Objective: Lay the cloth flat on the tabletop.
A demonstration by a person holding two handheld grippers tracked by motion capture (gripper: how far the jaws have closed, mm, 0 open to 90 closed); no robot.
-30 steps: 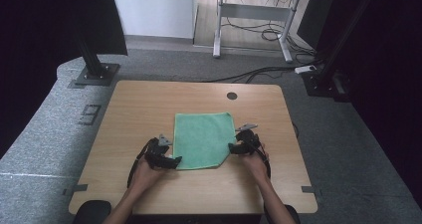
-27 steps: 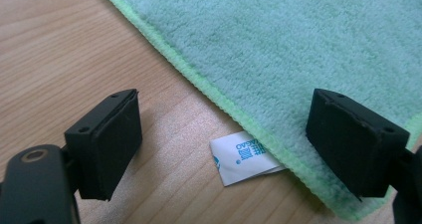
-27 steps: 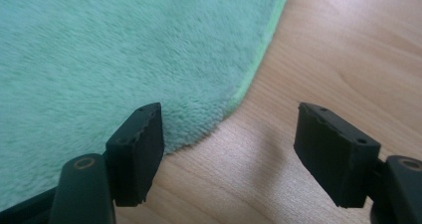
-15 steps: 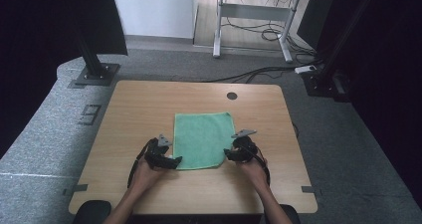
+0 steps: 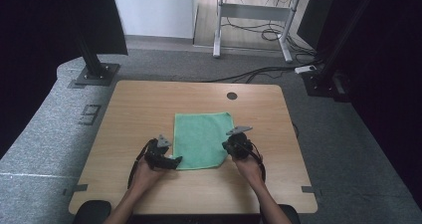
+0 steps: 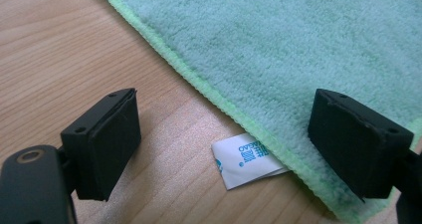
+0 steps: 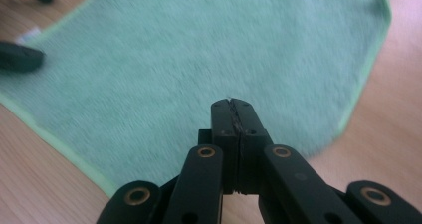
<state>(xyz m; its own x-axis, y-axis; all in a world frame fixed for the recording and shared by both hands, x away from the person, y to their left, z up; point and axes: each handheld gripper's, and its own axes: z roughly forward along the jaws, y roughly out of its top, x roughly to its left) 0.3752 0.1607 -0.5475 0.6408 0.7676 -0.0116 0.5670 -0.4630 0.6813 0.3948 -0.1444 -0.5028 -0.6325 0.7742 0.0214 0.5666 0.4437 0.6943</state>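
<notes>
The green cloth (image 5: 201,139) lay flat mid-table, the left gripper (image 6: 224,149) spread wide astride its near-left corner, the right gripper (image 7: 233,107) clenched empty over its near-right edge.

Both black grippers, left gripper (image 5: 175,160) and right gripper (image 5: 229,145), carry square-padded jaws, brass-coloured pivot screws, grey three-cornered plates and trailing cables.

A green microfibre cloth (image 5: 201,138) lies flat at the frame's centre, its lower right corner folded, white label (image 6: 247,159) poking out.
</notes>
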